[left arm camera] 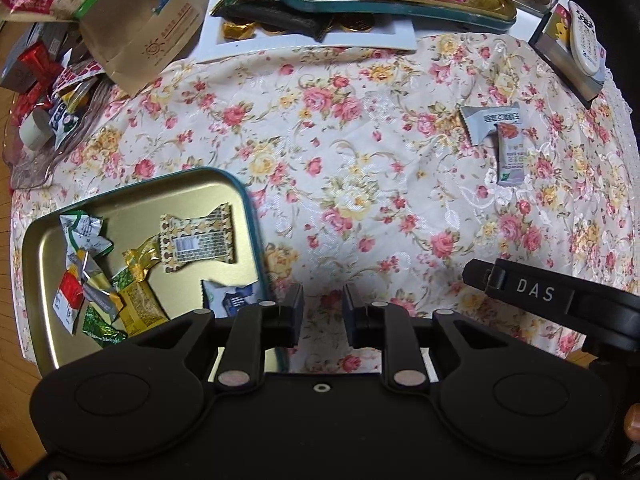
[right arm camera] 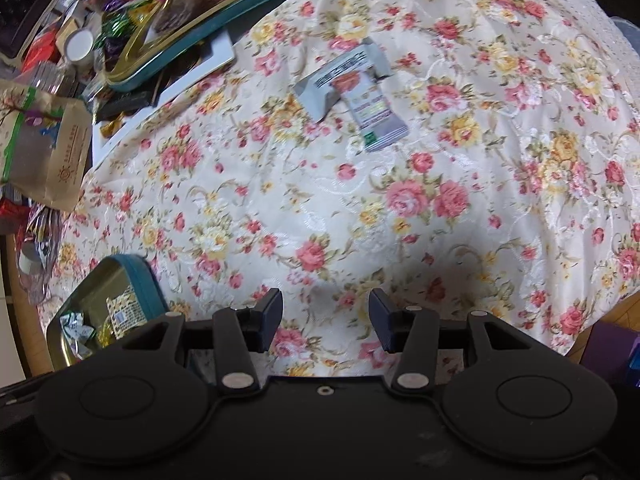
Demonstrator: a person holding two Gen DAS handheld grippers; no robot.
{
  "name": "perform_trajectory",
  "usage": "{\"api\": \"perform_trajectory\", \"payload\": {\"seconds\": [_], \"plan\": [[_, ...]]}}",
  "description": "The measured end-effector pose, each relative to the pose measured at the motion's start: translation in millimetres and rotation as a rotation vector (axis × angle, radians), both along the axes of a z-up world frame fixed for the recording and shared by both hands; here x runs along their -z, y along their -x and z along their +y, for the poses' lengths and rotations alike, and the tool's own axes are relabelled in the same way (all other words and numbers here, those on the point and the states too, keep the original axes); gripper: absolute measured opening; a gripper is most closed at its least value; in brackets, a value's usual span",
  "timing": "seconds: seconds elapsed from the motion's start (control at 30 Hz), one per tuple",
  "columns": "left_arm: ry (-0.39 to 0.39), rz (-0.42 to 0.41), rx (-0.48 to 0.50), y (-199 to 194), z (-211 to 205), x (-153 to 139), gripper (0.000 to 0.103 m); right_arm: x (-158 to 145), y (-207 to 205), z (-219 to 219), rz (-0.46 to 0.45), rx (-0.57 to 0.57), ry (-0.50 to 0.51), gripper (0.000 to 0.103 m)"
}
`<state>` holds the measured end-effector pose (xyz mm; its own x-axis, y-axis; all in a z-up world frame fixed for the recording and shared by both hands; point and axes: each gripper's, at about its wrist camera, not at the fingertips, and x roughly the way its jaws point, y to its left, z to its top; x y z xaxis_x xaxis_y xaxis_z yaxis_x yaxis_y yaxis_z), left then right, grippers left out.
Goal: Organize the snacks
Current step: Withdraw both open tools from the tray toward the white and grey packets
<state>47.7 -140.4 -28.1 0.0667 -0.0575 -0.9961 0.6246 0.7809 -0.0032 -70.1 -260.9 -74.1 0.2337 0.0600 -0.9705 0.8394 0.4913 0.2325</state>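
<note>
Left wrist view: left gripper point(left arm camera: 323, 314) hangs empty, jaws partly open, beside the gold tin point(left arm camera: 132, 190); two grey snack packets point(left arm camera: 498, 136) lie far up-right on the tablecloth point(left arm camera: 340, 152), one crossing the other.

Right wrist view: right gripper point(right arm camera: 325, 320), empty and parted, sits nearer; packets point(right arm camera: 356, 94) straight ahead, their print illegible.

Both wrist cameras look steeply down from close above, sharing the floral tablecloth point(left arm camera: 360, 168) point(right arm camera: 360, 208).

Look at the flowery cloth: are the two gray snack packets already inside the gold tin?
No, the two gray snack packets lie overlapping on the flowery cloth, well apart from the gold tin.
</note>
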Motion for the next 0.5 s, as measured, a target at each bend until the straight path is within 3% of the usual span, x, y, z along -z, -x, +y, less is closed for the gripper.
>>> {"api": "perform_trajectory", "payload": {"seconds": [0.17,0.5], "plan": [[0.048,0.005,0.010,5.0,-21.2,-13.6,0.031,-1.9,9.7,-10.6,0.002,0.049,0.034,0.051],[0.132,-0.106,0.044,5.6,-48.2,-51.4,0.031,3.9,20.0,-37.8,0.027,0.114,0.165,0.051]]}}
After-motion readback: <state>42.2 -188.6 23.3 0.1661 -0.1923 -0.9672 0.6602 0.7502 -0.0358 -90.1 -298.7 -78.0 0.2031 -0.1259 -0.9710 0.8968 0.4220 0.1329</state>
